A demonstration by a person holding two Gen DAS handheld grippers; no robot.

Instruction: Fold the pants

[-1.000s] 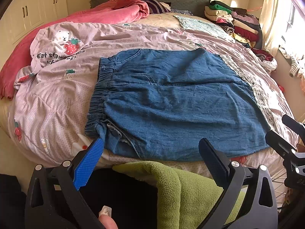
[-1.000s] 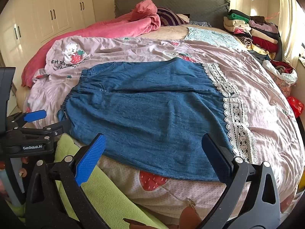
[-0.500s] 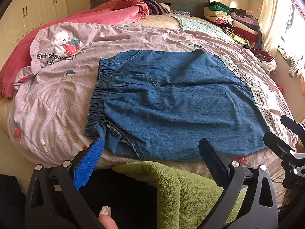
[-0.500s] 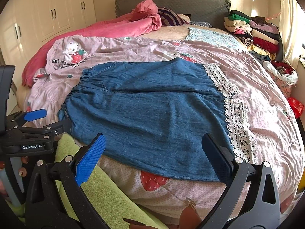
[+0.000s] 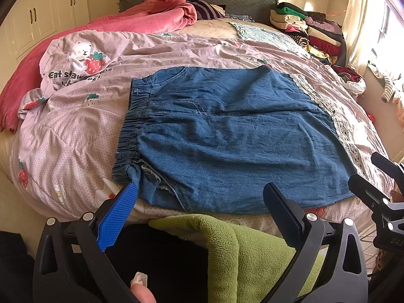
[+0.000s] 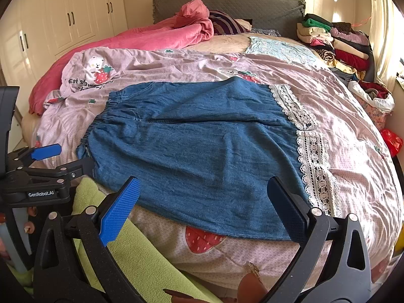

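The blue denim pants with an elasticated waistband and white lace hems (image 5: pixel 234 136) are lying flat on the pink strawberry-print quilt (image 5: pixel 75 131) that is covering the bed, with the gathered waist pointing left and the lace-trimmed leg ends pointing right; in the right wrist view (image 6: pixel 202 151) the garment is spreading almost to the near edge of the mattress. No fold is showing yet, so the work appears to be standing at the approach, before the first grasp. The left gripper (image 5: pixel 202 209) is hovering just off the near left corner of the waistband, its jaws spread wide and holding nothing, the blue ribbed pad sitting close to the puckered corner. The right gripper (image 6: pixel 204 207) is hovering over the near edge toward the lace hem, likewise released and empty. The next move probably calls for each gripper pinching the near edge, one at the waist and one at the hem, then carrying it over to the far edge. A green fleece cloth (image 5: pixel 247 250) is lying below the near edge of the bed. A stack of folded clothes (image 6: pixel 333 43) is resting far right by the grey headboard (image 6: pixel 252 5).
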